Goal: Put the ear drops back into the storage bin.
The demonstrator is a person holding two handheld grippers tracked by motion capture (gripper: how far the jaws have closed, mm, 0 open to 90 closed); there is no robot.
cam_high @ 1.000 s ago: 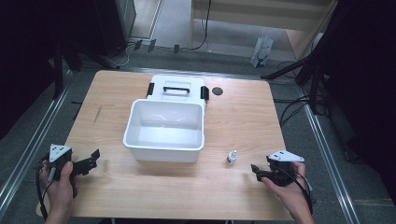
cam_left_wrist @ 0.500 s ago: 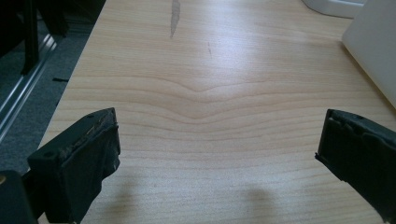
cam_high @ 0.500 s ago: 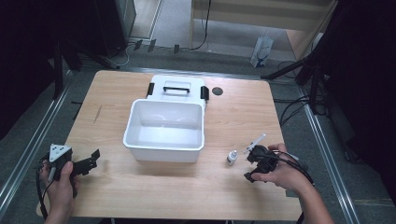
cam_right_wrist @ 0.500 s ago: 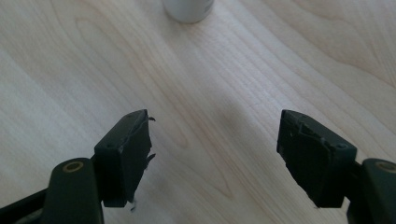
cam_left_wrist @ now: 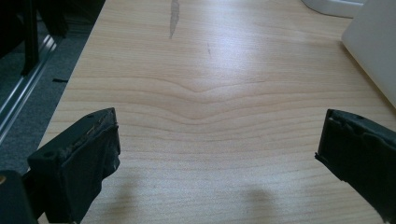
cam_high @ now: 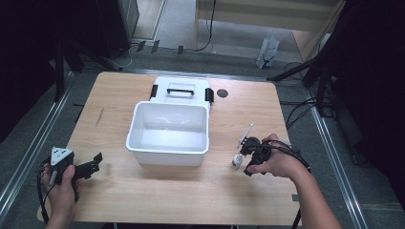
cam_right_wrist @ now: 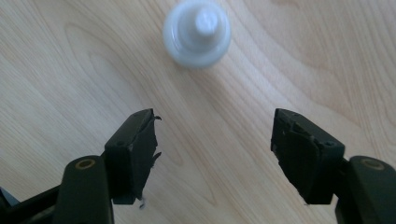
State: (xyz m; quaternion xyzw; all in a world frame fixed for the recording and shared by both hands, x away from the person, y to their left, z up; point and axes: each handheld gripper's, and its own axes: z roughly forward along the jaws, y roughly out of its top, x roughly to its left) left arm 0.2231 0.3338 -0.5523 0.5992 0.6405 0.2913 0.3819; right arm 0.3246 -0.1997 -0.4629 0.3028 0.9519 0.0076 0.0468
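In the high view, a wooden table [cam_high: 143, 200] is seen with an open white bin [cam_high: 169, 132] near its middle and a white lid [cam_high: 181, 89] with a black handle lying behind the bin, touching it. A small dark disc [cam_high: 222, 93] lies just beside the lid. The left gripper [cam_high: 93, 162] is held by the left hand [cam_high: 62, 183] at the near left part of the table, its jaws aimed toward the bin and apart from it. The right gripper [cam_high: 242, 155] is held by the right hand [cam_high: 274, 162], tipped downward, and a small white bottle [cam_high: 236, 161] stands just beside its jaw tips.

In the left gripper view, the left gripper [cam_left_wrist: 217, 149] is shown with its jaws spread wide and nothing between them; bare wood lies ahead, and a wall of the white bin [cam_left_wrist: 373, 51] is seen ahead of the right-hand jaw.

In the right gripper view, the right gripper [cam_right_wrist: 215, 140] is shown with its jaws wide apart and empty. The small white bottle [cam_right_wrist: 196, 33] is seen from above, upright on the wood, ahead of the jaw tips and nearer the left-hand jaw, touched by neither.
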